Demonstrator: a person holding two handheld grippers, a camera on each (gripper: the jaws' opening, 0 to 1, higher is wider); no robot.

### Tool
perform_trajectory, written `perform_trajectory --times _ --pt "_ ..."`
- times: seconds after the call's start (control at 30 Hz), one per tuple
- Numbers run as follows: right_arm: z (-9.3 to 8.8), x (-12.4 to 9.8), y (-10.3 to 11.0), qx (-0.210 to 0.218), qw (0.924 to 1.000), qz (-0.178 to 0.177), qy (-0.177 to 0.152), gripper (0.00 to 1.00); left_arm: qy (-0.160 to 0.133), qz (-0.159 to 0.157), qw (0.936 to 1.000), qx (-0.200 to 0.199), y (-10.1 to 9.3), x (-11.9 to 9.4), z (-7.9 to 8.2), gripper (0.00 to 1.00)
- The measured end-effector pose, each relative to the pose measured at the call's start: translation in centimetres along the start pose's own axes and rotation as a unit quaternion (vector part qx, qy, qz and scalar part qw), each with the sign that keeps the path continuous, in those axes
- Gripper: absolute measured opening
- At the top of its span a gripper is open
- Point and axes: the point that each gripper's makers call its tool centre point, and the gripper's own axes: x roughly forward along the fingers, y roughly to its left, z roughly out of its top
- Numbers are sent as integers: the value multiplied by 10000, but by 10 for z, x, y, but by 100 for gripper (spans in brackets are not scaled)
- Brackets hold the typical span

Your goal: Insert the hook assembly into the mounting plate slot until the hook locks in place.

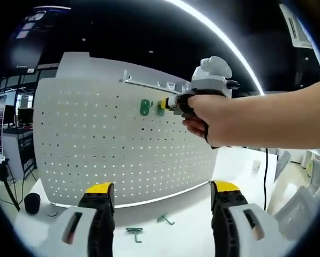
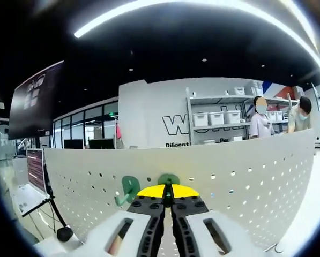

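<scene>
White perforated pegboard [image 1: 111,144] stands upright on the white tabletop [image 1: 186,206] at centre frame, under dark ceiling and strip lights. Two green hooks [image 1: 144,107] hang at its upper middle; the right tool [image 2: 168,201], jaws together, grips the right hook [image 2: 169,179]. The left tool [image 1: 162,195] hangs apart, with spare hooks [image 1: 134,232] between its jaws.

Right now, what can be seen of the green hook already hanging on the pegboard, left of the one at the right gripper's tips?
The green hook looks like moulded plastic: a rounded flat plate against the white pegboard, with a curved prong bending out and down at its lower end, clearest in the right gripper view. It hangs near the board's top edge, upright, just left of the second green hook at the right gripper. Nothing but the board touches it.
</scene>
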Motion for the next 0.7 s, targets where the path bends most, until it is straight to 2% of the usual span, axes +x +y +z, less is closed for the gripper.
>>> perform_trajectory --times 0.4,0.7 --pt "0 0 1 -180 9996 211 -38 2 13 63 10000 -54 6 -2 -3 75" --pt "-3 1 1 -459 9986 255 106 2 9 101 9999 -94 8 -3 -2 74"
